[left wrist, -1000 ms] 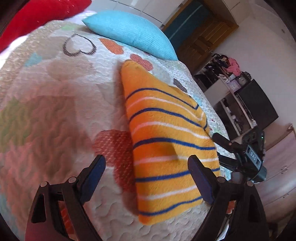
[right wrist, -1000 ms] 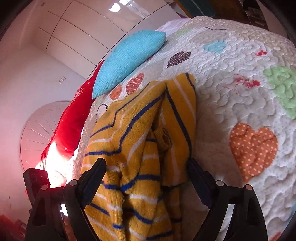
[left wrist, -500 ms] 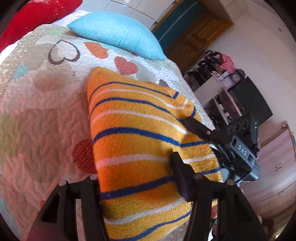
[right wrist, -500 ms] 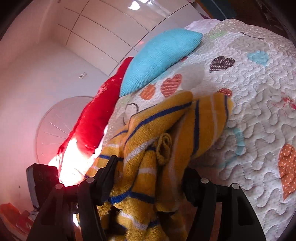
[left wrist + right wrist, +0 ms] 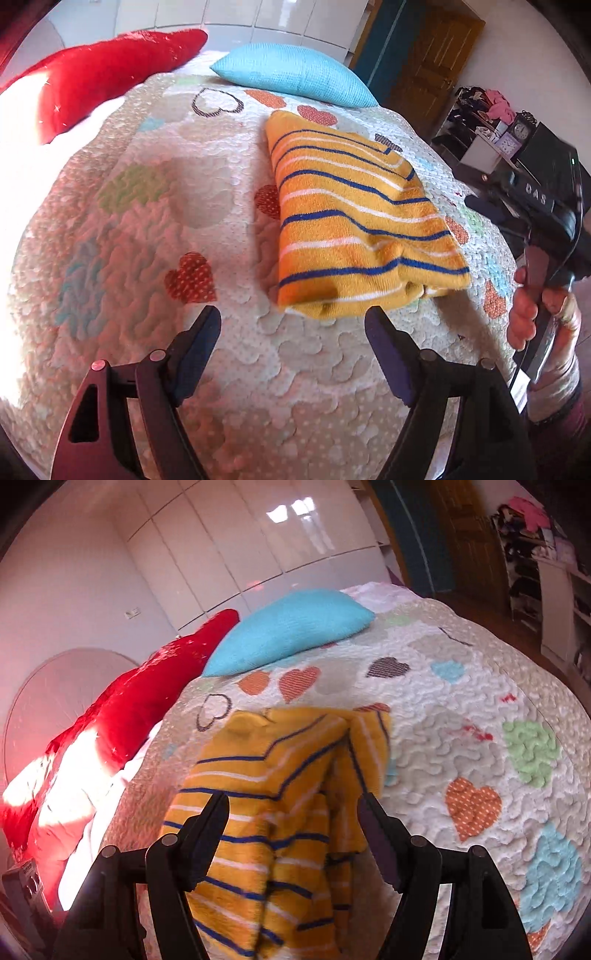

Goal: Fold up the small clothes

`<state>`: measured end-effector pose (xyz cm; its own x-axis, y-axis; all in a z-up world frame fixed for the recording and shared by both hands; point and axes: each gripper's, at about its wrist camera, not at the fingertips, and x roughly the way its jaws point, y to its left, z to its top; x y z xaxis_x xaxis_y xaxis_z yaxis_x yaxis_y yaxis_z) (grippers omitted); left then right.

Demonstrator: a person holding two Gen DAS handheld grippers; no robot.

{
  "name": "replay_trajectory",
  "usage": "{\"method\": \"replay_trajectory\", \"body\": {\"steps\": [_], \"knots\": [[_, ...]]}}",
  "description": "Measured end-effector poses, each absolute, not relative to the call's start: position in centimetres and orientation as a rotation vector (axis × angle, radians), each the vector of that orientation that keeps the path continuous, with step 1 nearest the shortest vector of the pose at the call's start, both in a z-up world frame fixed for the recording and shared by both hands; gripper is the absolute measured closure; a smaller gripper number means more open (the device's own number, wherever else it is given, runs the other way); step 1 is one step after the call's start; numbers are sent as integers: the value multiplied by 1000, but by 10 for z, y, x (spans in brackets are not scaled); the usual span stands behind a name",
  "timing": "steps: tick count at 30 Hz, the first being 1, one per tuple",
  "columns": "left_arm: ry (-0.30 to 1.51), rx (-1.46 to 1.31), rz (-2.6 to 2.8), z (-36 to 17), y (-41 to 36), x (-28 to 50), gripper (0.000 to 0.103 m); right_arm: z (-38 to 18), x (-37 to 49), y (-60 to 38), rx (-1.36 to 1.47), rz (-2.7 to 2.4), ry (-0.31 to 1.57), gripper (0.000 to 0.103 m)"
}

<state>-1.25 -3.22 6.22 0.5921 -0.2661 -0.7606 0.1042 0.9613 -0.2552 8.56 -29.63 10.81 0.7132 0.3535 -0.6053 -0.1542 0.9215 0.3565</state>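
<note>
A folded orange garment with blue and white stripes lies on the heart-patterned quilt. My left gripper is open and empty, held just short of the garment's near edge. In the right wrist view the same garment lies on the quilt, and my right gripper is open with its jaws spread over the garment's near end, not closed on it. The right gripper's body and the hand holding it show at the right edge of the left wrist view.
A turquoise pillow and a red pillow lie at the head of the bed. A wooden door and cluttered shelves stand beyond the bed's right side. White glossy wardrobe doors line the far wall.
Both grippers were closed on the garment half a second ago and have now opened and drawn back. The garment has been laid down flat on the quilt.
</note>
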Motion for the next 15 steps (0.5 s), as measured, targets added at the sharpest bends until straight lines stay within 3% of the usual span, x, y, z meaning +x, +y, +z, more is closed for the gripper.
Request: {"method": "replay_trajectory", "body": {"steps": [3, 7, 9, 10, 11, 15], "knots": [[809, -127, -125, 77, -30, -41, 17, 109, 107, -251, 267, 390, 762, 25], [637, -57, -14, 96, -23, -80, 8, 67, 140, -228, 322, 424, 916, 26], [557, -21, 36, 104, -17, -96, 0, 56, 137, -239, 324, 382, 896, 33], [516, -4, 60, 108, -14, -103, 0, 54, 132, -246, 327, 371, 886, 43], [483, 6, 84, 112, -8, -109, 0, 54, 126, -253, 324, 352, 880, 44], [434, -59, 48, 116, 15, -128, 0, 69, 86, -262, 106, 106, 847, 35]]}}
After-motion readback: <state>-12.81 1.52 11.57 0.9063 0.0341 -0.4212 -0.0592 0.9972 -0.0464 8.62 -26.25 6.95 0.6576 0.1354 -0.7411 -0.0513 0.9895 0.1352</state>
